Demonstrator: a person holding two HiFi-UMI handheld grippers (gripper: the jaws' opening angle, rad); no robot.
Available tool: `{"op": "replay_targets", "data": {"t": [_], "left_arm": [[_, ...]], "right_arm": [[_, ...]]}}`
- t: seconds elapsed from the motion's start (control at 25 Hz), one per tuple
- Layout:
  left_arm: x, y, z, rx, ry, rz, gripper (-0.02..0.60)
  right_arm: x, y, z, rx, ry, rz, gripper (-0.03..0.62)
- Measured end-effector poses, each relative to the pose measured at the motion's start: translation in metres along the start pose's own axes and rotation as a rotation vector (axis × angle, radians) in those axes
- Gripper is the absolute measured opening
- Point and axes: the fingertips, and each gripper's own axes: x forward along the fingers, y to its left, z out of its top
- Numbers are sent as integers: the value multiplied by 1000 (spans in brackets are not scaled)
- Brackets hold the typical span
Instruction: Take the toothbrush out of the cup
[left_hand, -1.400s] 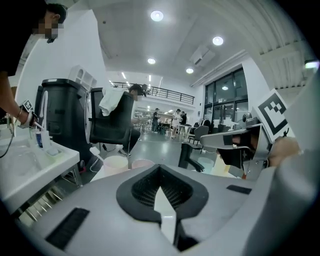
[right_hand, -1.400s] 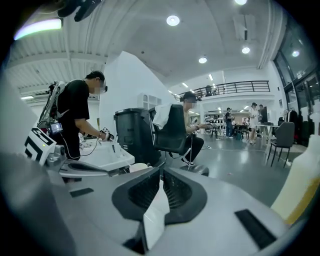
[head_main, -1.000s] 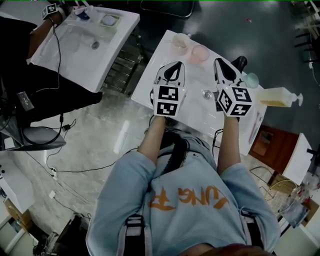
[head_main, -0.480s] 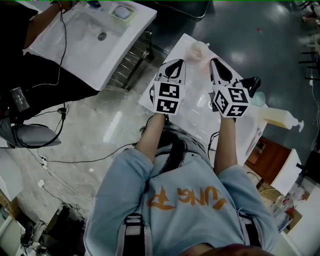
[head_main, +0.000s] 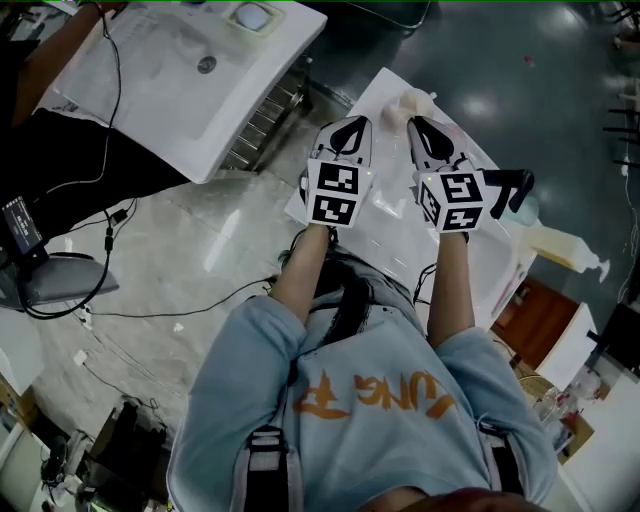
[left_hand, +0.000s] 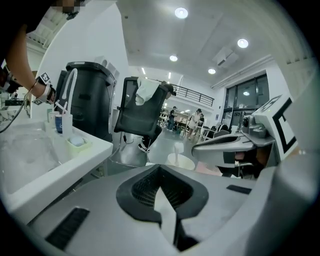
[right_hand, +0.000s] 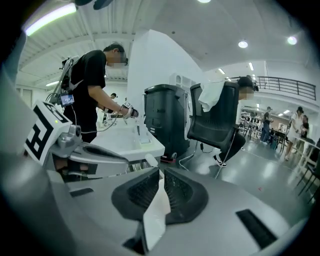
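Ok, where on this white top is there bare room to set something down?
The bare strip of white top between the left gripper and the right gripper. It is crowded at the far end by the cup and at the right by the pump bottle.

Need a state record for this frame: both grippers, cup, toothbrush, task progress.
left gripper: jaws together, empty, above the white table
right gripper: jaws together, empty, beside the left gripper
cup: pale, at the table's far end, ahead of both grippers, not gripped
toothbrush: cannot be made out in any view
pump bottle: off to the right of the right gripper
task progress: not started, nothing gripped
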Motion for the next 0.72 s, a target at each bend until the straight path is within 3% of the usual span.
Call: {"op": "replay_targets", "data": {"t": [0.52, 0.72], "left_arm": [[9, 17, -11, -31, 22, 4, 8], [10, 19, -11, -35, 23, 12, 8]], "right_arm": [[34, 17, -8, -260, 101, -33, 43], [39, 12, -4, -273, 101, -64, 43]]}}
